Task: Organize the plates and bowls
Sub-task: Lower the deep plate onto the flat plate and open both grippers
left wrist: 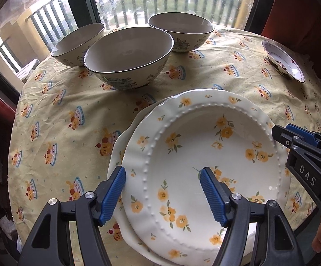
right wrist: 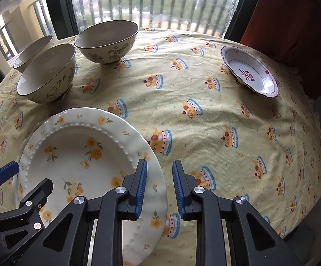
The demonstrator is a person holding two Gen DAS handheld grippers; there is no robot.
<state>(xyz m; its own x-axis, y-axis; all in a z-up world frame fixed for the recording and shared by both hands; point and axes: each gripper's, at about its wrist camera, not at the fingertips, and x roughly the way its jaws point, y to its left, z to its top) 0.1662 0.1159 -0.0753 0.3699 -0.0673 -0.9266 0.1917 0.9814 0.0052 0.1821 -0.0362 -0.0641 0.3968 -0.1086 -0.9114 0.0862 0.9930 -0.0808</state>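
Two cream plates with yellow flowers lie stacked on the tablecloth, the top plate [left wrist: 204, 155] [right wrist: 78, 155] over a lower plate [left wrist: 118, 150] that shows only at its left edge. My left gripper [left wrist: 163, 190] [right wrist: 25, 177] is open and straddles the top plate's left rim, one pad outside and one over the well. My right gripper [right wrist: 160, 166] [left wrist: 288, 133] stands at the right rim, jaws narrow. Its left pad lies over the rim, and a strip of cloth shows between the plate edge and the right pad. Three cream bowls [left wrist: 127, 53] [left wrist: 76, 44] [left wrist: 180, 28] stand behind the plates.
A small scalloped dish [left wrist: 282, 59] [right wrist: 249, 73] with a red pattern sits at the far right of the round table. The yellow printed cloth [right wrist: 204, 122] lies bare between the dish and the plates. A window with railings is behind, red chair backs at both sides.
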